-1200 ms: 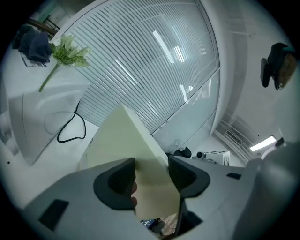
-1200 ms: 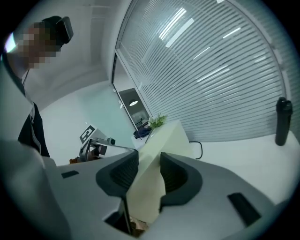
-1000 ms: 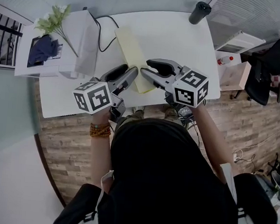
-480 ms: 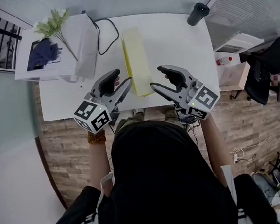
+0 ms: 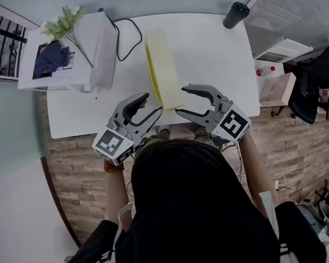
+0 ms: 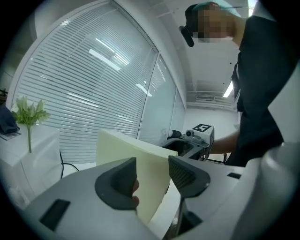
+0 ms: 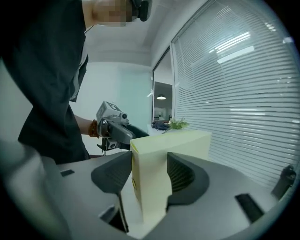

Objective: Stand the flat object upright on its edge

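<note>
– Well, the pale yellow box (image 5: 160, 65) is up on its long edge on the white table (image 5: 217, 52), with its near end right at the fingertips of both grippers.

– Is anybody actually holding it?

– Doesn't look like it. The right gripper (image 5: 182, 100) has just been opening its jaws, and they're spread wide. In its own view the box (image 7: 150, 178) rises in the gap between the fingers, and I can't see either pad squeezing it.

– And the other side?

– The left gripper (image 5: 149, 105) has its fingers apart too. The box (image 6: 122, 147) shows through the gap, just beyond the tips, and nothing is clamped.

– So it's job done?

– I'd call the main step done. The box looks to be on its edge and balancing on its own. My guess is that what's left is backing both sets of fingers away from that near end without brushing a face. It's tall and narrow, so a nudge could tip it flat.
</note>
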Tool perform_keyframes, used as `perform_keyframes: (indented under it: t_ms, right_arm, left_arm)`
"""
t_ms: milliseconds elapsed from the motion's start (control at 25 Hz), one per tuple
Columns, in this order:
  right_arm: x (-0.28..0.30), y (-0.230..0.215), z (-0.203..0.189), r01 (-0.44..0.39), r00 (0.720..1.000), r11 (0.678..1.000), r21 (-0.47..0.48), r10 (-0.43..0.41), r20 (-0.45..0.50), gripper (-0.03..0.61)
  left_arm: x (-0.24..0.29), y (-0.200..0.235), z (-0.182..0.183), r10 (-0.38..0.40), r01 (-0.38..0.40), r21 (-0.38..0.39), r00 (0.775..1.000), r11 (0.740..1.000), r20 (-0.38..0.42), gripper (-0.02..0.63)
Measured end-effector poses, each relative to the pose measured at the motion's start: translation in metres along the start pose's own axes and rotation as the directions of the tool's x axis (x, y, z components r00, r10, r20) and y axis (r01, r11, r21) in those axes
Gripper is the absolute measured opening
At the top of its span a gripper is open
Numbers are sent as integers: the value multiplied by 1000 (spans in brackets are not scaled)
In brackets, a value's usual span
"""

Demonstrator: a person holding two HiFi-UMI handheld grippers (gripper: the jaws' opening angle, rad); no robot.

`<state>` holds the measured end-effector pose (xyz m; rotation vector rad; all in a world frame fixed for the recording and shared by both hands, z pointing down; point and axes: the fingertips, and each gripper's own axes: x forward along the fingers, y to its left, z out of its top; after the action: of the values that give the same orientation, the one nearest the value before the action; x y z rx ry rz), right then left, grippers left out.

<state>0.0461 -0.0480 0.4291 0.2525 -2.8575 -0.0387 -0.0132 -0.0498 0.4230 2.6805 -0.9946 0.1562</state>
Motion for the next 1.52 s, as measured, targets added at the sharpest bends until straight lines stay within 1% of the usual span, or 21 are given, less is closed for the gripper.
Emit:
perform_keyframes:
  t_ms: [160,240,280,320,360,400,440,560,600,720,840,1080,1200,1360,1520]
  right_arm:
    - [-1,-10,0,18,1000,1000,-3,-18,-25,225]
    - [-1,-13,-1,21,999,1000,-12,-22,-39,225]
    - [-2,-14,-2,22,999,1000,-17,-23,-44,225]
    - [-2,-14,-3,23,999,1000,-21,-24,-48,225]
    - [-2,-13,-3,25,998,999,-25,-27,-50,225]
    - [-2,-12,-3,27,998,999,-28,-29,-50,224]
    - [-1,-11,-3,29,998,999,-30,-30,-49,218]
    - [5,-7,0,34,999,999,-34,-35,-38,212]
    - [7,-7,0,39,999,999,-33,-41,-32,212]
    - [11,-13,-3,66,998,997,-31,-66,-22,212]
    - [13,-23,-3,94,995,995,-35,-95,-23,212]
    - [23,-46,-4,170,984,984,-51,-172,-40,210]
    - [29,-59,-3,201,977,977,-77,-205,-53,209]
    - [36,-68,-1,217,972,971,-99,-224,-67,199]
    - [40,-72,0,231,970,969,-84,-236,-54,193]
  left_arm:
    - [11,-1,7,-26,29,79,999,996,-32,203]
    - [14,-4,9,-49,55,116,997,992,-53,189]
    - [14,-6,9,-70,76,118,996,990,-58,186]
    - [12,-9,10,-96,101,101,994,990,-55,194]
    - [10,-12,11,-118,122,73,992,990,-47,246]
    - [9,-13,11,-123,126,50,991,991,-45,249]
    - [9,-13,9,-112,114,49,992,992,-53,247]
    - [18,-12,-3,-57,71,139,994,988,-98,243]
    - [20,-11,-5,-44,60,157,994,986,-103,231]
    - [26,-6,-2,-26,44,172,995,984,-101,232]
    - [34,1,0,-30,48,186,995,981,-95,232]
    - [47,24,6,-54,62,171,997,983,-52,233]
    - [54,37,10,-53,58,164,998,985,-32,235]
    - [57,50,14,-36,40,151,999,988,-34,235]
    - [56,56,16,-17,22,157,999,987,-32,235]
